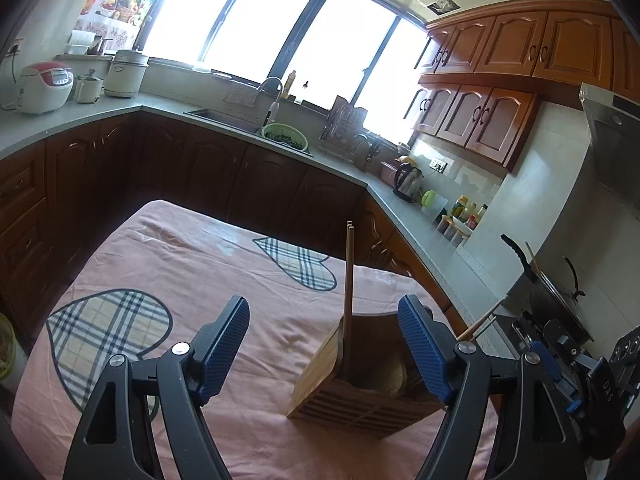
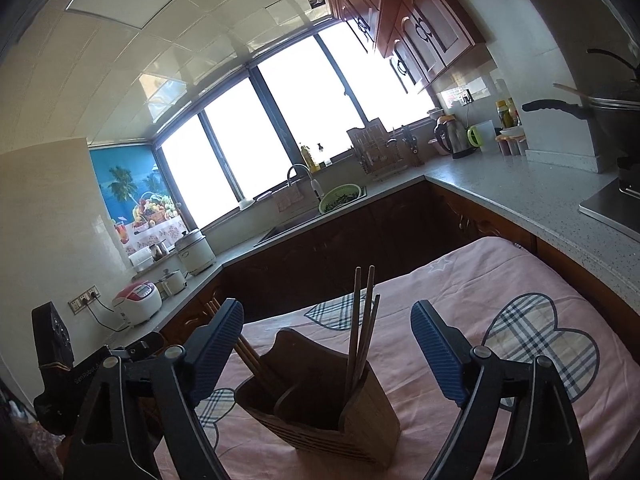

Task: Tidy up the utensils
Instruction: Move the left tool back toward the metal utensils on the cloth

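A slatted wooden utensil holder [image 1: 360, 392] stands on the pink cloth-covered table [image 1: 192, 264]. One bundle of brown chopsticks [image 1: 349, 280] rises upright from it. A second pair [image 1: 480, 322] leans out past my left gripper's right finger. My left gripper [image 1: 322, 320] is open, and its blue pads touch nothing. In the right wrist view the same holder [image 2: 320, 412] sits just beyond my open right gripper [image 2: 326, 320]. There the upright chopsticks [image 2: 362, 320] stand in its right compartment and the leaning pair [image 2: 248, 356] in its left. Neither gripper holds anything.
The cloth [image 2: 520, 280] carries plaid heart patches. A grey counter [image 1: 440, 248] wraps around behind the table, with a sink and green colander [image 1: 285, 135], a kettle [image 1: 408, 182], a rice cooker [image 1: 42, 88] and a wok [image 1: 560, 292] on the stove at right.
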`<state>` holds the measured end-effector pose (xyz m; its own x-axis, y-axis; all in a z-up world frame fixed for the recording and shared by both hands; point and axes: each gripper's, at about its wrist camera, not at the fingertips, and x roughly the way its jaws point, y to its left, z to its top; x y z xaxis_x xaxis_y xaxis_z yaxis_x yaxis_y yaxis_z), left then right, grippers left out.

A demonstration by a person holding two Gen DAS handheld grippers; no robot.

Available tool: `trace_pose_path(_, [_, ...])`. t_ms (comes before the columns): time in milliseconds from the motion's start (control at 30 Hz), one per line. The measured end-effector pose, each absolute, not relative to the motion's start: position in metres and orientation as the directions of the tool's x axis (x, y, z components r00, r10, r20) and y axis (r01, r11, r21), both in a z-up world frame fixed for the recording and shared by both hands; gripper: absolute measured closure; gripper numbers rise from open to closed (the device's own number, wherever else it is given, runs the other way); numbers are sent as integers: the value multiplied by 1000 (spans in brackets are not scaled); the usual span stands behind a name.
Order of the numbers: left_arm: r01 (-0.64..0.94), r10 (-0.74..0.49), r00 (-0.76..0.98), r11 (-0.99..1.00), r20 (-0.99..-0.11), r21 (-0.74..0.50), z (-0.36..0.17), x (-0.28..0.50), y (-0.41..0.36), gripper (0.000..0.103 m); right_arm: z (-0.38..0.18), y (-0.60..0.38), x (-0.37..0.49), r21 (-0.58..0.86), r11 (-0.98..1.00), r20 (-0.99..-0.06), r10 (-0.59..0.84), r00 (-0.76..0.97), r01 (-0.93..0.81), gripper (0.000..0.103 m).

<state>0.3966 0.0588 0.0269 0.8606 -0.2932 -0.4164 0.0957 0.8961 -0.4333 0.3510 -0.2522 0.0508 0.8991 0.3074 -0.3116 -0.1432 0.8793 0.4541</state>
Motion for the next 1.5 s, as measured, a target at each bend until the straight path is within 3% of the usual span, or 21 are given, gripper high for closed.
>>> trace_pose_path(800, [11,-278,807,889,-521,-458,19,260,94,26,35,-244,259,438,880,-368,361,857,-183,15])
trace_pose_path(1500, [-38,-252,710,918,-658,-394,-15,222,77,26,-1,-221,218,394,885,-447,420,790,-248,15])
